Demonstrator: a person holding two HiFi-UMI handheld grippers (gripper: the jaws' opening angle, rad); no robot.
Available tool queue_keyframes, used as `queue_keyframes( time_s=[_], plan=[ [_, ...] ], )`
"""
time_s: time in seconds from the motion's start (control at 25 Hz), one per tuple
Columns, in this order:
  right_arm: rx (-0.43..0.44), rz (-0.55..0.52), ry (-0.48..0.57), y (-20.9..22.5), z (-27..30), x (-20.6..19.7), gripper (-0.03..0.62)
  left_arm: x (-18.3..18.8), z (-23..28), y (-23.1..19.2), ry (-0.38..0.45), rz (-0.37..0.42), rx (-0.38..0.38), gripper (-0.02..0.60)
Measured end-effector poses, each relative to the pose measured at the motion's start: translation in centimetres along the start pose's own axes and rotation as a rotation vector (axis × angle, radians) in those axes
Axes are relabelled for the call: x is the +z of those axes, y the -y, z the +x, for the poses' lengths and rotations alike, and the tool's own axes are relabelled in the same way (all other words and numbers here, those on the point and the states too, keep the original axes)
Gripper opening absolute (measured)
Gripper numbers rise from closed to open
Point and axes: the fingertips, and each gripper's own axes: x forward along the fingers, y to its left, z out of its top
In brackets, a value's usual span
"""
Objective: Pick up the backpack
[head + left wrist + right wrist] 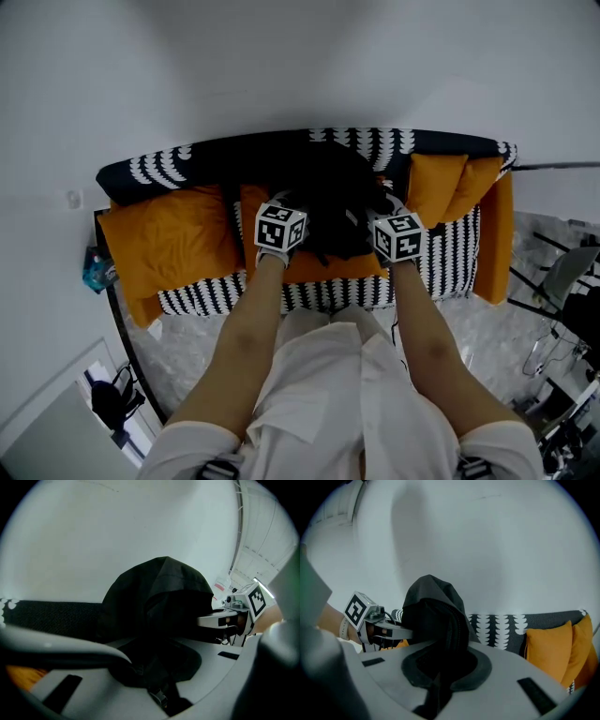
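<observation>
A black backpack (330, 192) sits on the seat of a black-and-white patterned sofa (452, 255), against its backrest. My left gripper (280, 226) is at the pack's left side and my right gripper (397, 235) at its right side. In the left gripper view the jaws (154, 670) are shut on a fold of black fabric and strap, with the backpack (159, 597) bulking up behind and the right gripper (233, 616) beyond it. In the right gripper view the jaws (443, 670) also pinch black fabric of the backpack (433, 613), and the left gripper (377, 627) shows at the left.
Orange cushions lie on the sofa at the left (169, 239) and the right (452, 183). A white wall rises behind. A blue bottle (97, 270) stands by the sofa's left end. A chair (572, 272) is on the marble floor at the right, a dark bag (112, 398) at lower left.
</observation>
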Motion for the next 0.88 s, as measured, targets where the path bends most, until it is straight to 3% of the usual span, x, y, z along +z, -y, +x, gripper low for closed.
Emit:
queue_keyframes(
  time_s=[0.56,0.88],
  plan=[
    [0.035,-0.013,-0.084,-4.2,-4.5,-3.7,0.032,-4.0,-4.7,3.4,-0.062,-0.014,0.015,0.063],
    [0.048,-0.037,-0.111,-5.9,-6.7,-4.5,0.032,-4.8,-7.4,5.3,-0.084,0.039,0.026,0.052]
  ],
)
